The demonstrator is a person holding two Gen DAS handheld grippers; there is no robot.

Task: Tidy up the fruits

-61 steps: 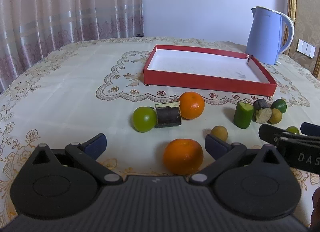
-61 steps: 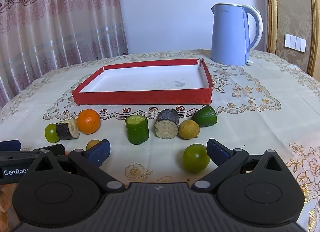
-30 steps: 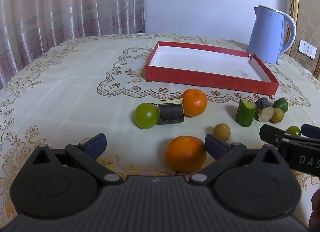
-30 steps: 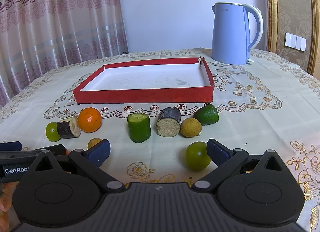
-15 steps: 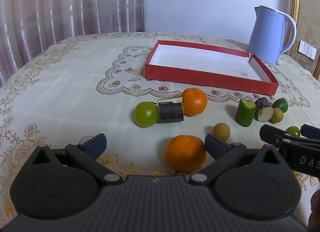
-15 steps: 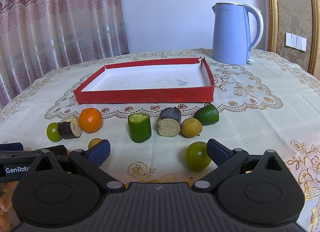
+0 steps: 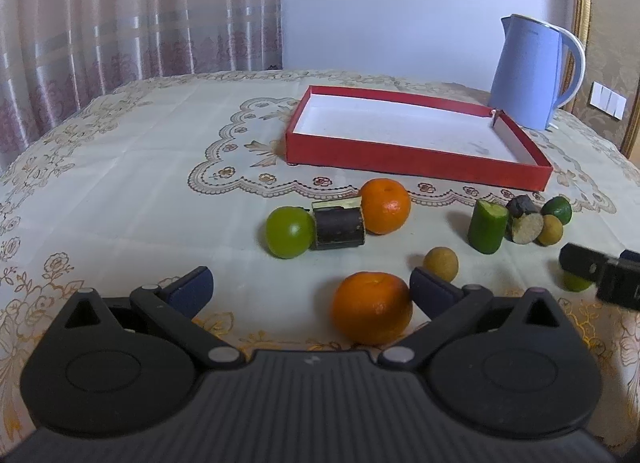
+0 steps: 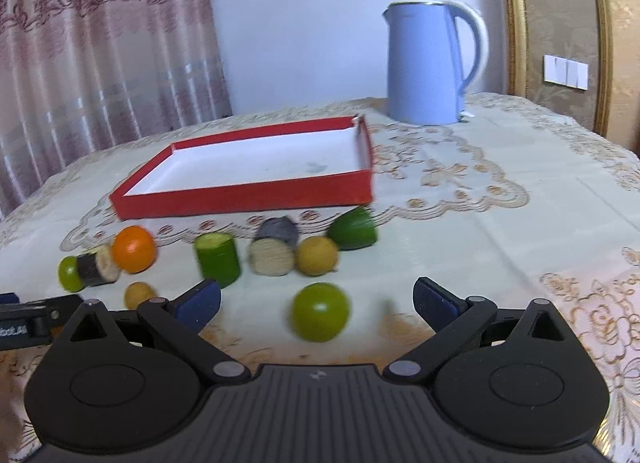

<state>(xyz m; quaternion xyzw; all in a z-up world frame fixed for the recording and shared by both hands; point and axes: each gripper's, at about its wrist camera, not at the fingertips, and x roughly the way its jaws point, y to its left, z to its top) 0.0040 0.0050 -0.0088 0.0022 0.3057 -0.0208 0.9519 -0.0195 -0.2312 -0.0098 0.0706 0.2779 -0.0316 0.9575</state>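
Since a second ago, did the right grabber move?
Yes. The right gripper has moved forward and swung right: the red tray and blue kettle look bigger, and the green fruit now sits centered between its fingers.

Fruit row [image 8: 312, 255] blocks the red tray [image 8: 248, 195].

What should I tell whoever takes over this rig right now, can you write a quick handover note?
Left gripper: open, empty, with the near orange between its fingers, beside the right-hand one.
Right gripper: open, empty, lined up on a green round fruit.
Red tray: nothing in it yet.
On the tablecloth in front of the tray: a second orange, a dark cut piece, another green fruit, a cucumber piece, a small yellow fruit and a cluster at the right.
Done: nothing sorted.
Left: everything; probably grasp the orange and green fruit first.
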